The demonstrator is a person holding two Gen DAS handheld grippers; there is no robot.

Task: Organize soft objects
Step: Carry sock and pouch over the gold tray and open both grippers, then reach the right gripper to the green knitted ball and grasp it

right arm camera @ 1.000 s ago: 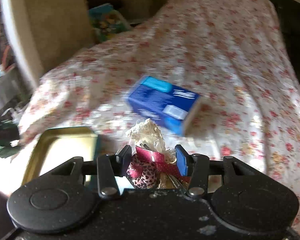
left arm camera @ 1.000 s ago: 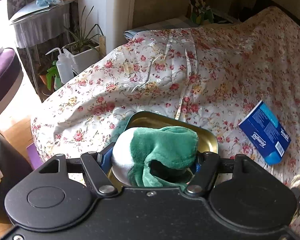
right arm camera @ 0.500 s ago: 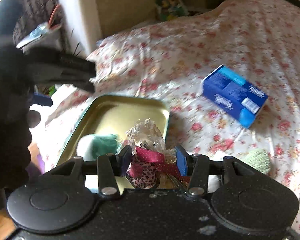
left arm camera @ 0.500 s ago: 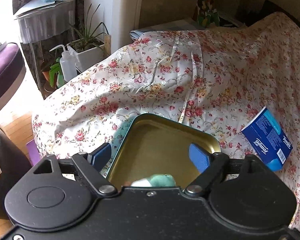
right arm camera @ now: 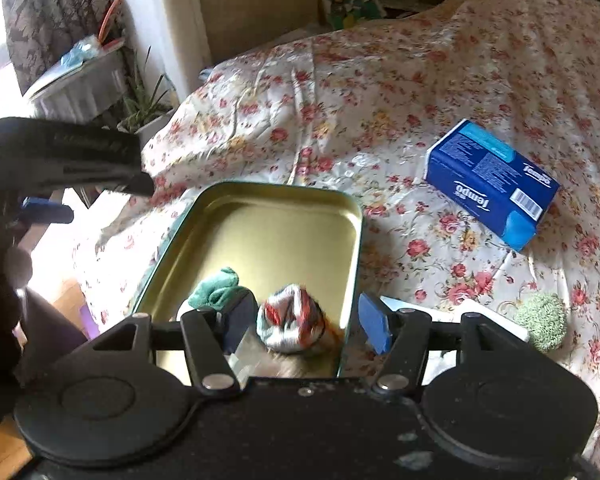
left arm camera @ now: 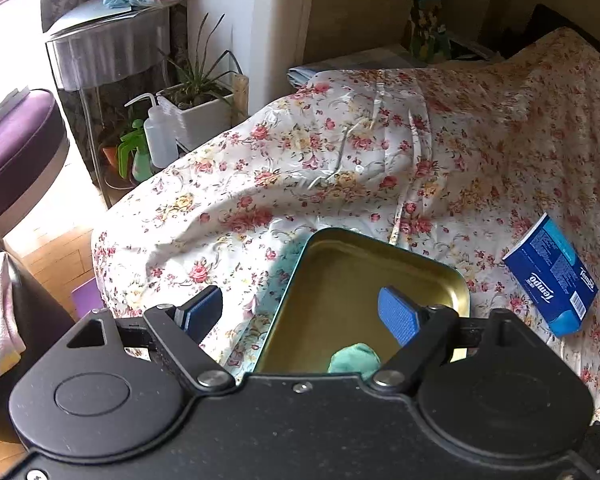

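Floral bedding covers the bed (right arm camera: 380,92), and on it lies an open gold tin (right arm camera: 268,204), the landmark for everything else. Inside the tin, near its close end, sit a green plush piece (right arm camera: 216,288) and a blurred striped bundle (right arm camera: 292,320) with red and grey in it; what the bundle is cannot be made out through the blur. The right gripper (right arm camera: 308,322) hangs over that close end with its fingers opening and the bundle between them, no pad pressing on it, so the step in hand looks like a drop into the tin. The left gripper (left arm camera: 300,314) hovers at the tin's left rim, fingers wide apart and holding nothing. Right of the tin, well apart, lies a blue tissue pack (right arm camera: 492,184), its long axis running diagonally away from the tin's far corner. A green knitted ball (right arm camera: 542,322) rests just right of the tin's close end. Next, the right gripper would likely need to clear the tin and swing right over the ball, fingers spread to take its round shape.
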